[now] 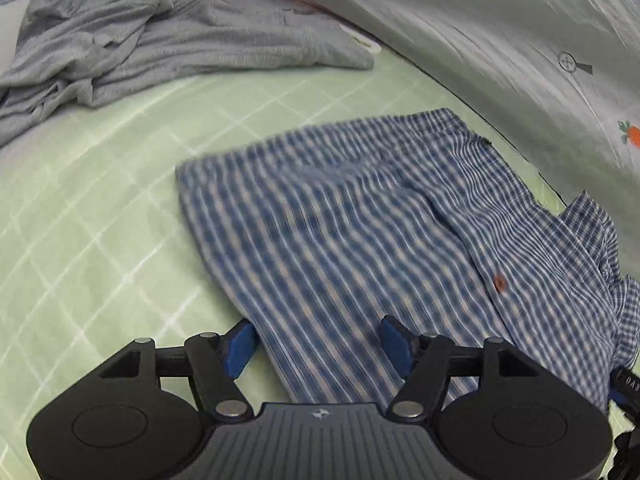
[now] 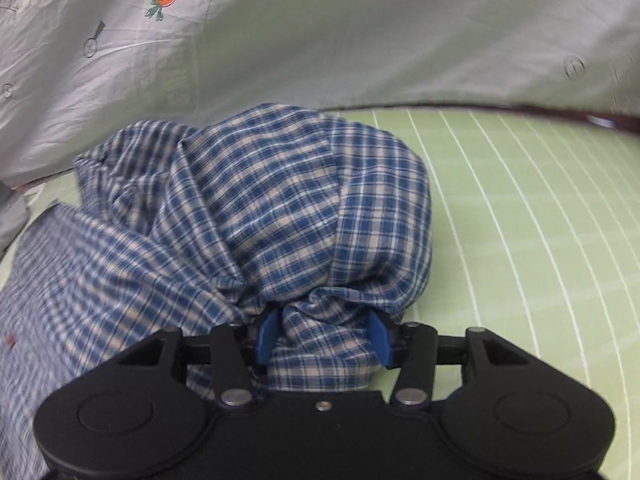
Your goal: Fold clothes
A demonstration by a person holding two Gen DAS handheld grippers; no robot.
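Laying out the blue-and-white checked cotton shirt on the pale green bed sheet with white grid lines looks like the step in hand, i.e. spreading before any fold is made.

Left gripper: jaws stand wide, w/ the near edge of the shirt lying between the blue pads but no pad pressing on it, so nothing is held on that side. Shirt on this side lies fairly flat, placket and a reddish button showing towards the right.

Right gripper: jaws partly apart, bunched shirt cloth filling the gap and bulging between the blue pads. Whether they grip it or it just sits there, can't tell. Cloth beyond is heaped in a rounded mound, not flat.

Elsewhere: crumpled grey knit garment lies well apart at the far left of the bed; grey quilt w/ a carrot print runs along the far edge, just beside the shirt.

Next, prob.: the right-side mound needs pulling out and flattening so both halves lie even. That calls for a firm pinch on a single edge, not a wad, then a low drag outward. Risk: dragging the flat left part out of line.
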